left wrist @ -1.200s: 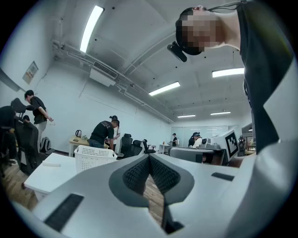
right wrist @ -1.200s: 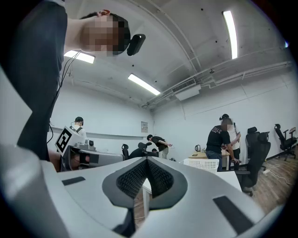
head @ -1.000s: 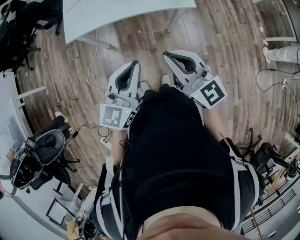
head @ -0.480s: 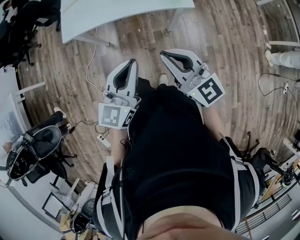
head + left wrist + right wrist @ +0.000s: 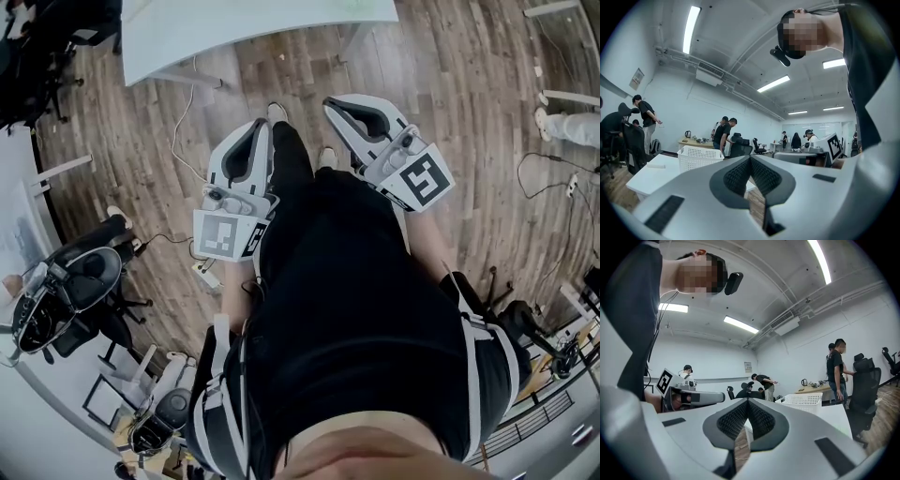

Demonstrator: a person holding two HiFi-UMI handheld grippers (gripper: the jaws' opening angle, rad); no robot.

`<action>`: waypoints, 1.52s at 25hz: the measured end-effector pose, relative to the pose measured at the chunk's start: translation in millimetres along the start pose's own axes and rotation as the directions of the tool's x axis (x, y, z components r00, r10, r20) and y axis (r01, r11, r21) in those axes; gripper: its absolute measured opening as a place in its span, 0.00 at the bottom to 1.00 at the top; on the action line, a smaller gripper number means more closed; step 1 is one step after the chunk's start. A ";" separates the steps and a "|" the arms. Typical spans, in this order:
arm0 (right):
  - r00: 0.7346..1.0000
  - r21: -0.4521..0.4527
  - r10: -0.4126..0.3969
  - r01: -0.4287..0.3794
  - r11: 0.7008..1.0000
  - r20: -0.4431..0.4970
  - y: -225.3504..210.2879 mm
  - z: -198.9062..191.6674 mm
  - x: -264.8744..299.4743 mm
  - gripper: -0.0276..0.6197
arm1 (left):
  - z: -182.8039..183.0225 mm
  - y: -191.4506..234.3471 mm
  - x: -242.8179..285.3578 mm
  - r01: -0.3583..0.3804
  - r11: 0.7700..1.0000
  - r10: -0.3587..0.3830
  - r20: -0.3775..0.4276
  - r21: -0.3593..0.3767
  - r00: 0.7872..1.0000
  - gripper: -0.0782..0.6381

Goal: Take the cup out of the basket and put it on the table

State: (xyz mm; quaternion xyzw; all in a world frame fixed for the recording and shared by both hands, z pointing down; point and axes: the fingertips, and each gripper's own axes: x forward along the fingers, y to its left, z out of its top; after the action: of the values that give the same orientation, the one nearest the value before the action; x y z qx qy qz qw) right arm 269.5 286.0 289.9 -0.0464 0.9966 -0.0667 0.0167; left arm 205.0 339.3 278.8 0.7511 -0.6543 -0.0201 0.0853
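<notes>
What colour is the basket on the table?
White basket, perforated walls; left gripper view shows it best.

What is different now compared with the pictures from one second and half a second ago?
The person's leg has swung forward between the grippers, and its shoe is now nearer the table: a step was taken. Nothing was gripped or released. The left gripper and right gripper stayed shut, empty and side by side before the body.
</notes>
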 end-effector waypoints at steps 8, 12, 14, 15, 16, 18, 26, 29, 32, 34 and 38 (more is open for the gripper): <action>0.999 -0.049 -0.042 0.041 0.998 -0.020 -30.7 9.6 61.4 0.07 | 10.5 74.0 33.8 0.029 0.999 -0.030 0.010 0.027 1.000 0.14; 0.997 -0.073 -0.064 0.062 0.995 -0.033 -50.5 17.7 99.2 0.07 | 24.5 113.9 60.9 0.052 0.998 -0.053 0.024 0.034 0.998 0.13; 0.995 -0.075 -0.092 0.090 0.993 -0.029 -63.2 22.1 120.7 0.07 | 31.9 132.2 73.8 0.081 0.996 -0.082 0.022 0.044 0.996 0.13; 0.994 -0.069 -0.107 0.105 0.992 -0.024 -68.9 23.9 131.9 0.07 | 35.3 141.2 79.1 0.098 0.994 -0.099 0.019 0.049 0.995 0.13; 0.993 -0.062 -0.119 0.118 0.991 -0.020 -74.5 25.3 143.0 0.07 | 38.7 150.0 84.0 0.116 0.992 -0.117 0.019 0.052 0.993 0.14; 0.990 -0.053 -0.138 0.137 0.989 -0.014 -85.8 27.1 164.5 0.07 | 44.4 167.3 93.3 0.147 0.987 -0.148 0.018 0.061 0.989 0.14; 0.978 -0.018 -0.210 0.209 0.978 -0.017 -121.7 27.6 234.1 0.07 | 44.7 231.0 119.4 0.211 0.976 -0.209 -0.040 0.057 0.977 0.13; 0.976 -0.024 -0.214 0.214 0.977 -0.028 -130.6 27.5 250.0 0.07 | 45.2 248.8 130.7 0.225 0.972 -0.223 -0.044 0.061 0.974 0.14; 0.974 -0.018 -0.223 0.222 0.975 -0.047 -144.2 23.8 256.4 0.07 | 48.4 259.5 146.7 0.229 0.973 -0.228 -0.032 0.033 0.973 0.13; 0.972 -0.012 -0.228 0.228 0.974 -0.050 -156.6 22.7 259.5 0.07 | 50.3 264.1 159.5 0.235 0.972 -0.235 -0.024 0.018 0.972 0.14; 0.977 -0.010 -0.207 0.207 0.978 -0.042 -184.0 24.1 266.7 0.07 | 51.1 269.5 187.9 0.224 0.974 -0.223 -0.031 0.037 0.974 0.13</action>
State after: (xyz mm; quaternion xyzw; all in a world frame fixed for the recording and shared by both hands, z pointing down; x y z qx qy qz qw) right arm 21.7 76.1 283.5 -0.1484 0.9866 -0.0662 -0.0117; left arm -39.4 114.0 285.4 0.8218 -0.5646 -0.0064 0.0760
